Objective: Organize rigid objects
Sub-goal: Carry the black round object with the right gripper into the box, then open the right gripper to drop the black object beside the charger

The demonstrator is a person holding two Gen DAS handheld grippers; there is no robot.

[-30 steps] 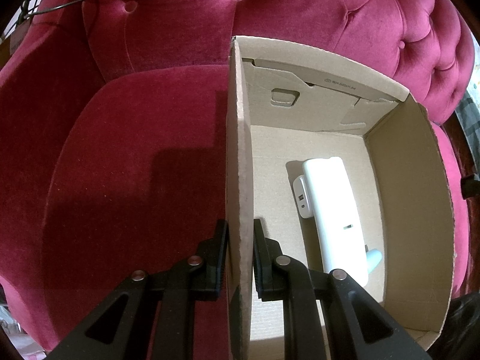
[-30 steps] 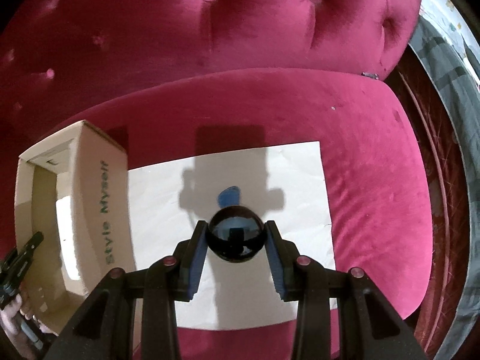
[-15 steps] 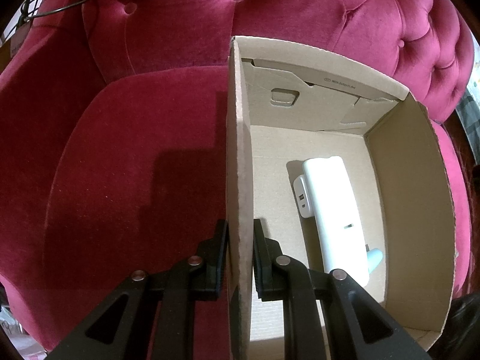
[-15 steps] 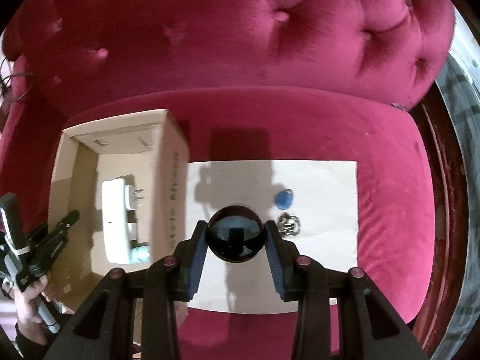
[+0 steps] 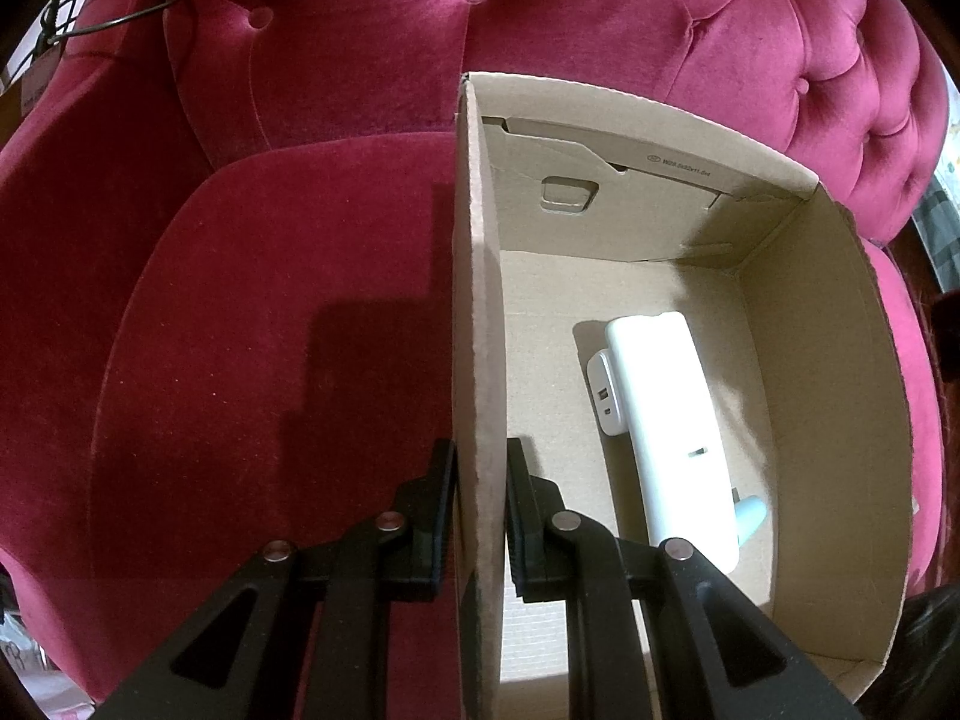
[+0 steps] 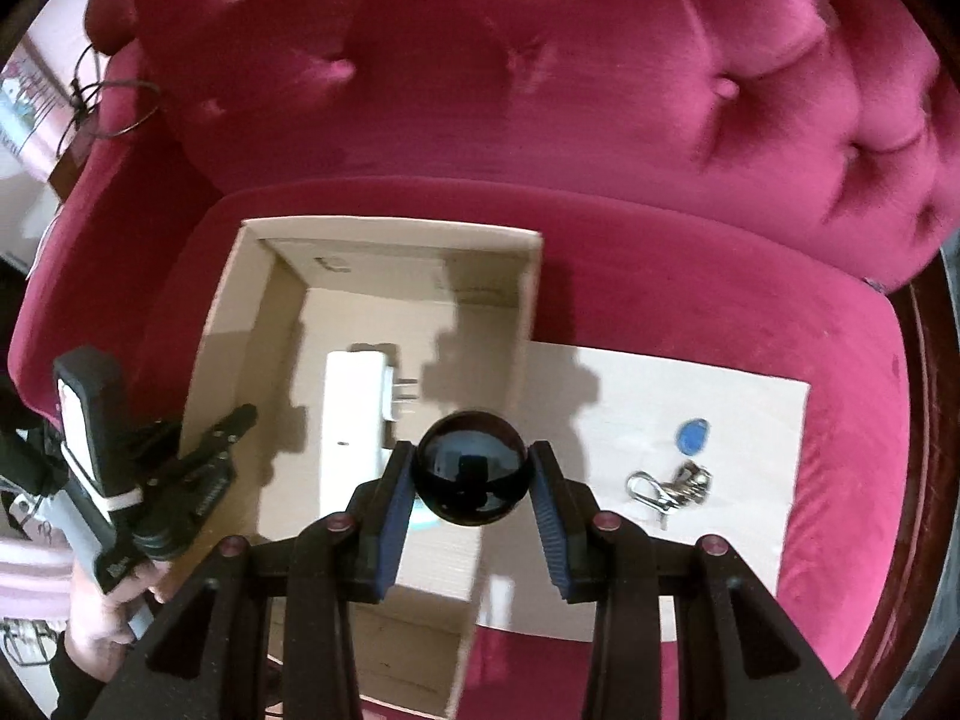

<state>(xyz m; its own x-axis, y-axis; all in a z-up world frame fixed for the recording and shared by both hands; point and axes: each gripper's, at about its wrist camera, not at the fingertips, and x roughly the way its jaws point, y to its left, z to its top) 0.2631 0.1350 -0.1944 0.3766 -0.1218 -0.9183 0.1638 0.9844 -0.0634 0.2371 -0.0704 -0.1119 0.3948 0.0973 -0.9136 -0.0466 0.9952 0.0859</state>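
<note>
On the far left, my left hand [image 6: 114, 606] grips the handle of my left gripper [image 5: 477, 516], whose jaws are pinched tight on the left wall of the cardboard box [image 5: 474, 312] — one finger outside against the red velvet, one inside. The box sits open-topped on the seat of the crimson tufted sofa [image 5: 270, 330], towards its left end. A loop of dark wire [image 5: 126, 3] hangs off the armrest beyond it.

Inside the box, lying flat on the floor, is a long white device [image 5: 672, 420] with a smaller white plug adapter [image 5: 603, 390] tucked against its side, its metal prongs visible from my right wrist view. A pale blue-green item [image 5: 750, 516] pokes out at the near end of the white device; I cannot tell what it is.

My right gripper [image 6: 474, 477] is partly closed around a glossy black ball [image 6: 473, 468], the blue pads pressing it from both sides. The ball hangs above the box's right wall, over the interior near the white device.

Further right, a white sheet [image 6: 690, 528] is spread on the seat cushion, touching the box. On it lie a small blue fob [image 6: 694, 437] and, just nearer to me, a metal key ring cluster [image 6: 669, 489] — the two close together but apart.
</note>
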